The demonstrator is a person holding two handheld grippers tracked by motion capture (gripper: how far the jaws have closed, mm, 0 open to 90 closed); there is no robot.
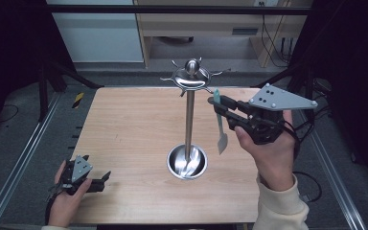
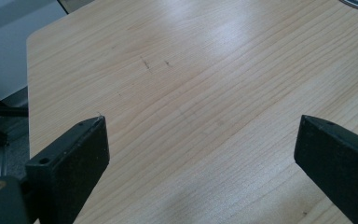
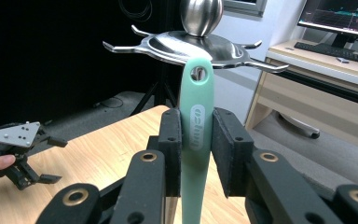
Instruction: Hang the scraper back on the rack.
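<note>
Clamping the green utensil (image 3: 196, 126) by its handle, the right gripper (image 3: 196, 154) holds its hanging hole just before a hook of the steel rack (image 3: 193, 46); hanging it looks the remaining step. The left gripper (image 2: 200, 154) rests with jaws spread apart, nothing between them.

Beyond the far edge of the pale wooden desk (image 1: 124, 124) lay grey floor (image 1: 124, 76), a light wooden cabinet (image 1: 196, 24) with dangling cables (image 1: 278, 43), and, elsewhere, a monitor (image 3: 340, 16) above a keyboard (image 3: 331, 51).
</note>
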